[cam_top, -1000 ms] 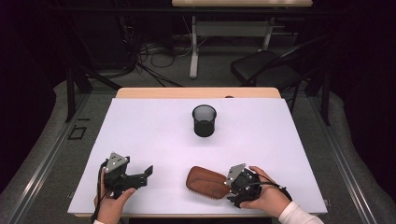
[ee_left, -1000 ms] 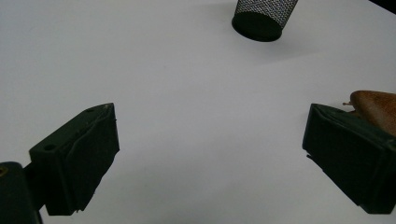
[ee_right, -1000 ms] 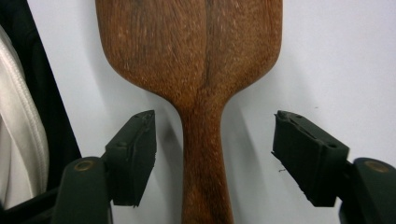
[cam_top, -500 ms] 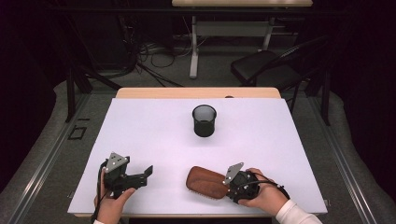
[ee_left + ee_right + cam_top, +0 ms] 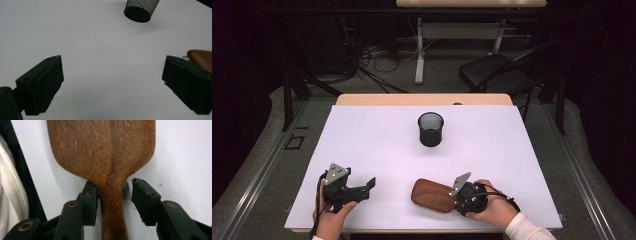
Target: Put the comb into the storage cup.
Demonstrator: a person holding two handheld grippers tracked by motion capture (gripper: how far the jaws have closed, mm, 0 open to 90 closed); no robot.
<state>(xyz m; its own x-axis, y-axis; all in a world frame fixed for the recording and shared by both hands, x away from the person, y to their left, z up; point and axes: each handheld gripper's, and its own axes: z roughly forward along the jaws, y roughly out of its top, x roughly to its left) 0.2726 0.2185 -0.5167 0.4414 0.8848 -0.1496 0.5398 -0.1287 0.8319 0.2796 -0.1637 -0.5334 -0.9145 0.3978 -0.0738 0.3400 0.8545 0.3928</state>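
Hairbrush [image 5: 102, 155] handle runs straight between right gripper [image 5: 113, 200] jaws, one jaw touching, other just apart, not clamped. Left gripper [image 5: 110, 82] jaws wide open, well apart on counter [image 5: 377, 145].

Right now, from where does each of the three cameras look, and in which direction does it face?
High view: above the near edge, facing forward and down on the white table; both hands and tongs enter from below.
Left gripper view: on the left tongs, facing along the open jaws toward the mesh cup.
Right gripper view: on the right tongs, facing along the wooden brush handle between its jaws; a white sleeve at left.
Shared: the brush appears in all three; the cup in two.
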